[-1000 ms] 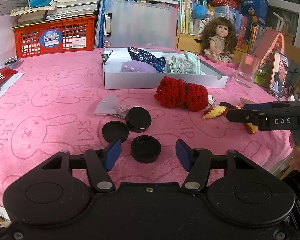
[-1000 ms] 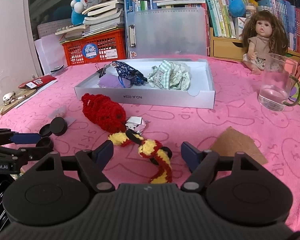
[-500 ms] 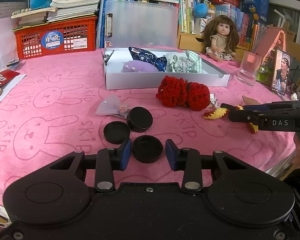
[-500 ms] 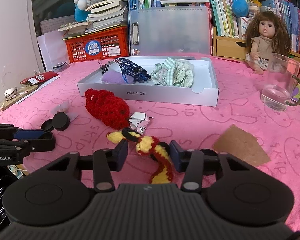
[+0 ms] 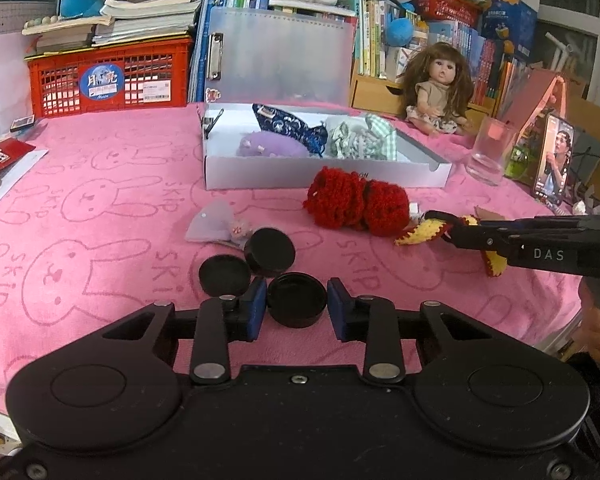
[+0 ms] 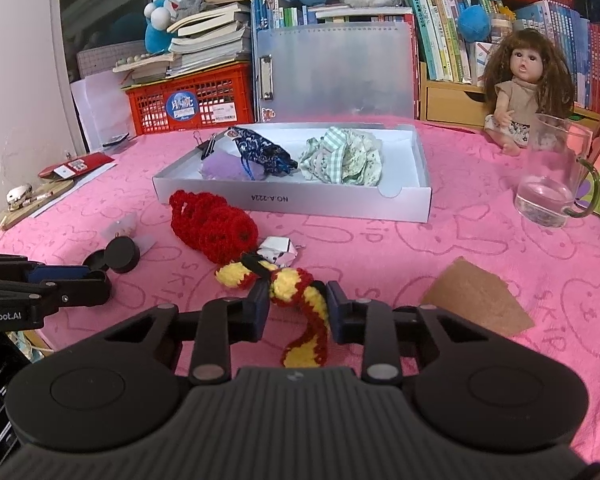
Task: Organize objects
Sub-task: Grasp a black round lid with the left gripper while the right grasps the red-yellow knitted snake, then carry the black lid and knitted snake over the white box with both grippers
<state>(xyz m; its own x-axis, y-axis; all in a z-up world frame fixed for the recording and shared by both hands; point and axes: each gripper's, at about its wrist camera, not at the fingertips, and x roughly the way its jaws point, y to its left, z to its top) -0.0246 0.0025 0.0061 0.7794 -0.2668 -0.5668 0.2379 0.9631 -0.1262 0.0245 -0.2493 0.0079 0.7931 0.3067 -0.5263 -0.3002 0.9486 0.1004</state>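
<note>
Grasp step: left tongs (image 5: 297,306) nearly closed around black cap (image 5: 297,299); right tongs (image 6: 298,308) pinching yarn snake (image 6: 300,308). Next: lift both toward box (image 6: 292,200), 12 o'clock.

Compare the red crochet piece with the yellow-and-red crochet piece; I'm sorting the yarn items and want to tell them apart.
The red crochet piece is one solid colour; the yellow-and-red crochet piece is striped, with black.
The red one is a thick bunched lump; the striped one is a thin, winding strand.
The red one lies free; the striped one sits between the right gripper fingers.
Both are crocheted and lie on the pink cloth.
</note>
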